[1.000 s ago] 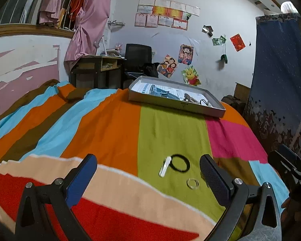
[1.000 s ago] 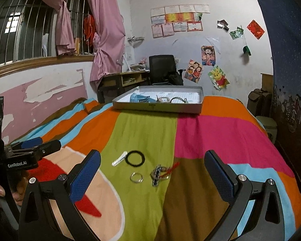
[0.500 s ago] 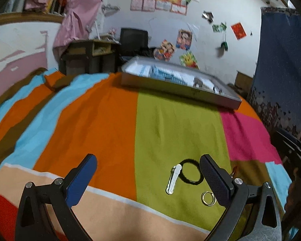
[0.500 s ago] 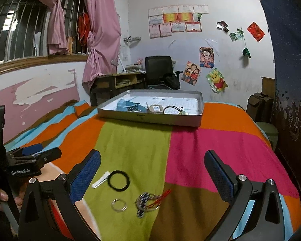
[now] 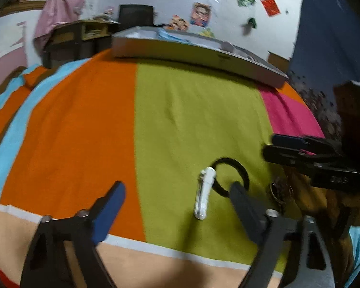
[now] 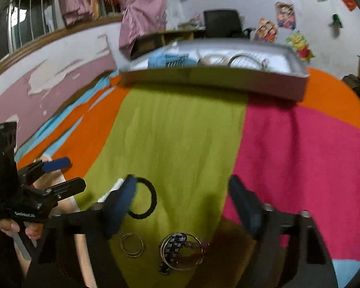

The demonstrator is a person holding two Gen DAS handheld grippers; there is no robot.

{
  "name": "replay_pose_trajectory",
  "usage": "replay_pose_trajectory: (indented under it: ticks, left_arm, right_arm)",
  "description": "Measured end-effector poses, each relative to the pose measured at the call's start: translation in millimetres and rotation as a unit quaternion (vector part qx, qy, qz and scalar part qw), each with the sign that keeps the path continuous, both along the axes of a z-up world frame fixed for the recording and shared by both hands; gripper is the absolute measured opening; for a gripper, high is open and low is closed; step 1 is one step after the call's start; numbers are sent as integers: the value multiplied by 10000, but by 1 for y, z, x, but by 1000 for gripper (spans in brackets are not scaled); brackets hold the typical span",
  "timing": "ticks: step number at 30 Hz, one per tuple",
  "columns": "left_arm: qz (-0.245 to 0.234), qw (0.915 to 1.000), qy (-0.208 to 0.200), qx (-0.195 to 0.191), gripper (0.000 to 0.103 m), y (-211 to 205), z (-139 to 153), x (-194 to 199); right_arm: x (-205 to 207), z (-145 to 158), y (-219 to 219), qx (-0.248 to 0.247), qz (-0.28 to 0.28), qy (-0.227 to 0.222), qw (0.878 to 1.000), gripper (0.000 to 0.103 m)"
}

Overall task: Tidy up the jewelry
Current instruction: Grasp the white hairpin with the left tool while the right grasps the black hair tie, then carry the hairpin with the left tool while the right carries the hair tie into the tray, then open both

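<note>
Striped bedspread (image 5: 88, 120), green band as landmark; items listed left to right.

- Left gripper (image 5: 177, 192): low over the green band's left edge, jaws apart and just been closing, nothing pressed between them; white hair clip (image 5: 204, 195) lies between the fingers, untouched.
- White hair clip: on the green band, its far end touching the black hair tie (image 6: 145, 198).
- Black hair tie: flat on the green band, just right of the clip.
- Thin metal rings (image 6: 132, 244): near edge of the green band.
- Bangle bundle (image 6: 181, 250): just right of the rings, with a checkered piece, possibly beads; blurred.
- Right gripper (image 6: 182, 196): above the bundle, jaws apart and just been closing, holding nothing.
- Grey tray (image 6: 216, 81): far end of the green band, jewelry inside.
</note>
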State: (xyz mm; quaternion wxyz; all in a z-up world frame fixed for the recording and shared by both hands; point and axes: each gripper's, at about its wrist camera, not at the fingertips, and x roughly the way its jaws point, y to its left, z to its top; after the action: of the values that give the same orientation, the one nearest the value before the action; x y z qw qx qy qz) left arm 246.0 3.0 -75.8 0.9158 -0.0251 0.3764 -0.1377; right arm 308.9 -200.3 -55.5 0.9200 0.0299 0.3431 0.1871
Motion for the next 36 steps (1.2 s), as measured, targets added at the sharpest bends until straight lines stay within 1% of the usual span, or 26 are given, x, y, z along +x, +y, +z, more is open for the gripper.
replay_pose_trajectory:
  ticks: [1, 2, 3, 4, 6, 7, 9, 11, 13, 14, 15, 17, 19, 20, 21, 24, 25, 28, 29, 32, 36]
  left_arm:
    - [-60, 10000, 44, -6, 73, -2, -2, 1]
    - [-129, 9999, 103, -17, 70, -4, -5, 2]
    - [-194, 9997, 165, -36, 64, -4, -7, 4]
    - [-259, 9994, 210, -67, 57, -5, -9, 5]
    - [-366, 9988, 290, -117, 49, -7, -12, 6]
    - [-400, 9986, 325, -127, 46, -8, -13, 7]
    - [-469, 9980, 392, -134, 45, -10, -15, 8]
    - [-572, 9971, 477, -171, 40, -12, -18, 10]
    - [-656, 9961, 556, -175, 35, -14, -20, 11]
    - [-663, 9960, 587, -146, 34, -15, -22, 12]
    - [-674, 9958, 614, -112, 31, -17, -23, 13]
    - [-699, 9954, 649, -68, 27, -19, -24, 15]
    - [-688, 9952, 697, 24, 18, -21, -26, 17]
    - [-693, 9950, 713, 52, 16, -22, -27, 17]
    - [-709, 9947, 736, 64, 13, -22, -28, 18]
    - [-755, 9941, 782, 34, 12, -22, -29, 18]
    - [-759, 9941, 779, 0, 12, -22, -28, 18]
    - [-706, 9944, 746, -254, 12, -14, -25, 16]
    - [-662, 9947, 723, -319, 12, -11, -23, 15]
    - [-506, 9961, 545, -483, 12, -1, -12, 10]
    - [-299, 9965, 341, -698, 12, 11, 13, 13]
  right_arm:
    - [5, -5, 4, -19, 133, 101, 9999, 64]
    - [7, -9, 8, -36, 255, 166, 9995, 57]
    - [9, -11, 12, -66, 374, 222, 9990, 52]
    - [12, -15, 18, -155, 532, 284, 9981, 50]
    - [13, -19, 27, -255, 725, 355, 9964, 41]
    - [15, -22, 34, -329, 846, 432, 9949, 39]
    - [18, -26, 41, -395, 977, 521, 9931, 29]
    - [21, -30, 48, -448, 1106, 625, 9909, 27]
    - [25, -35, 56, -464, 1224, 768, 9884, 27]
    - [25, -36, 58, -446, 1253, 836, 9876, 23]
    - [26, -39, 61, -425, 1239, 886, 9874, 18]
    - [27, -43, 63, -332, 1164, 951, 9881, 18]
    - [27, -46, 64, -301, 1071, 979, 9890, 13]
    - [26, -47, 64, -329, 1036, 983, 9892, 10]
    - [26, -48, 65, -348, 1008, 994, 9893, 9]
    - [26, -51, 68, -358, 919, 1064, 9894, 8]
    - [27, -54, 70, -352, 896, 1164, 9885, 8]
    - [29, -57, 74, -350, 824, 1323, 9872, 8]
    - [28, -57, 74, -354, 783, 1328, 9874, 5]
    - [25, -56, 75, -237, 634, 1264, 9897, 5]
    - [17, -44, 71, -16, 382, 983, 9944, 5]
